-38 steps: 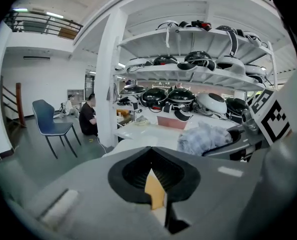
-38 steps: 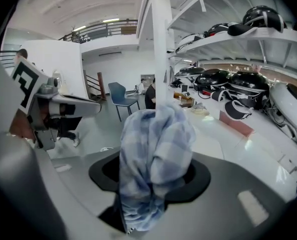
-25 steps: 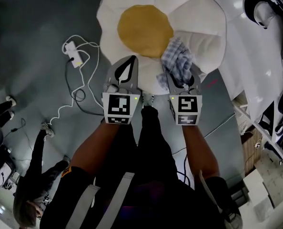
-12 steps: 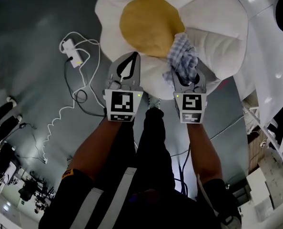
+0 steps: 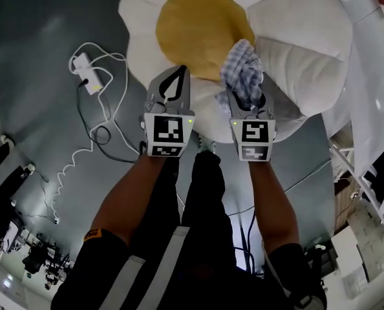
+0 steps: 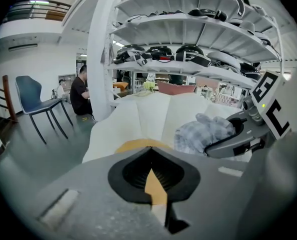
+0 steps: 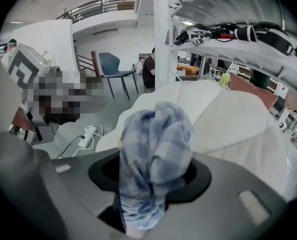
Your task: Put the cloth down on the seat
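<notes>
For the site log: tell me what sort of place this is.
Likely a workshop or lab hall: white shelving loaded with dark headgear, a grey floor with a trailing power strip, and a person seated beyond a blue chair.

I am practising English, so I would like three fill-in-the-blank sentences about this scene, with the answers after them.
1. The checked cloth is gripped by the claw in the person's ___ hand.
2. The left claw is shut and holds ___.
3. The white seat has a round middle part that is ___ in colour.

Missing words: right; nothing; yellow.
</notes>
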`<state>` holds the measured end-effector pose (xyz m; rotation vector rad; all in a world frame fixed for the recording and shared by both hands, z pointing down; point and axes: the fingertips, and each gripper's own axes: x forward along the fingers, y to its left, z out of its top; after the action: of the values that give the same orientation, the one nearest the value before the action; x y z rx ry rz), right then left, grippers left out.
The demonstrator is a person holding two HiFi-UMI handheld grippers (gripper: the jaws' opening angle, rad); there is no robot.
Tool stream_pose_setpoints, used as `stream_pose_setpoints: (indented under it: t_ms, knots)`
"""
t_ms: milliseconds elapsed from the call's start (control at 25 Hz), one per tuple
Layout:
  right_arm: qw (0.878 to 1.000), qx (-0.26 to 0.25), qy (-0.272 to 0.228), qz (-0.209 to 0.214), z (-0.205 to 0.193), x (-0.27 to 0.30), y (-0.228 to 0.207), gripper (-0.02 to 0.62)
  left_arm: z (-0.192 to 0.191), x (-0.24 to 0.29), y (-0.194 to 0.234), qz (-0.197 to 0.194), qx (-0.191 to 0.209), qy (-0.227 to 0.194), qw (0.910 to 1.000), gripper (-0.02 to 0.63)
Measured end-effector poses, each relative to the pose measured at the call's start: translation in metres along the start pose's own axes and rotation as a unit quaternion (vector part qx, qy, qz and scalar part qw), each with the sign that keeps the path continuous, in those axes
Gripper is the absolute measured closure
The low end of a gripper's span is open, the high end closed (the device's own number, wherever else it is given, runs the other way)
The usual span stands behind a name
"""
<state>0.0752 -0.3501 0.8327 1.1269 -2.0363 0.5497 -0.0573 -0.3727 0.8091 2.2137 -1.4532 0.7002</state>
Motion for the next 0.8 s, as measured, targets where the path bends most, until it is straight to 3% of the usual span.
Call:
stream_pose_setpoints:
  t_ms: [320, 800]
  knots:
    - [1.000, -0.006, 0.020, 0.001, -0.038, 0.044, -0.001, 0.371, -0.047, 0.025, 0.014, 0.007, 0.006, 0.025, 0.9996, 0.606]
    - [0.999, -0.011, 0.052, 0.003, -0.091, 0.098, -0.004, 0.350, -0.088, 0.070, 0.016, -0.002, 0.005, 0.037, 0.9993, 0.606]
